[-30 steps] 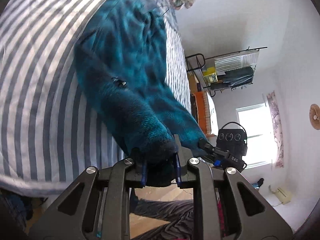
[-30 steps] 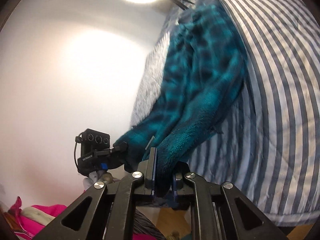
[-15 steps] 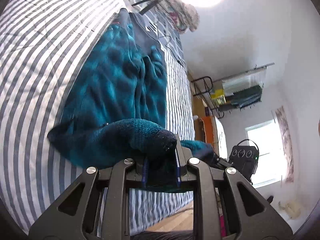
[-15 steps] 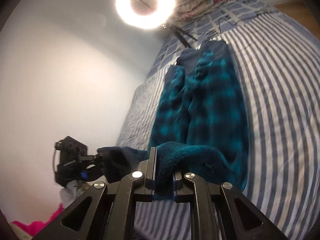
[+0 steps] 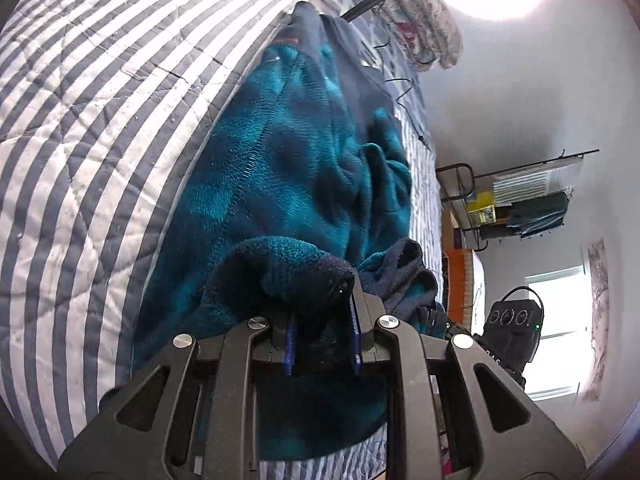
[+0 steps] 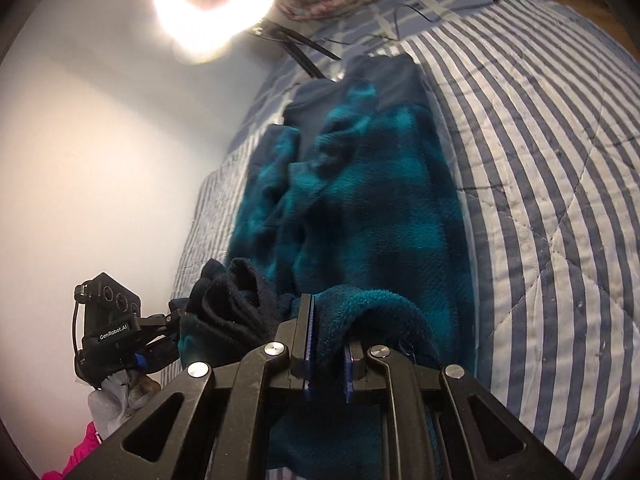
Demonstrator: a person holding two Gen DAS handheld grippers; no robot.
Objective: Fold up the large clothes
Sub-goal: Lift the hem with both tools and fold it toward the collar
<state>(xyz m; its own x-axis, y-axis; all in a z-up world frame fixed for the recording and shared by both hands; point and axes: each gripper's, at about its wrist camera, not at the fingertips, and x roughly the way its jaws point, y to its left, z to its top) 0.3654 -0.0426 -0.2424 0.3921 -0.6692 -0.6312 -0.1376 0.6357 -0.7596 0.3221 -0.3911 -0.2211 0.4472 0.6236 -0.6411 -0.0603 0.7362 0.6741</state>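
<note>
Fleece trousers (image 5: 280, 168) lie lengthwise on the striped bed (image 5: 100, 120). My left gripper (image 5: 322, 336) and right gripper (image 6: 326, 354) each clench a leg end, mid-fold; next I should lay both ends evenly toward the waistband.

Ring light (image 6: 214, 4) glare overhead; fisheye edges warped, dark.

Fleece garment (image 5: 288, 168) flat on the striped quilt (image 5: 100, 128), its near end doubled back over itself.
</note>
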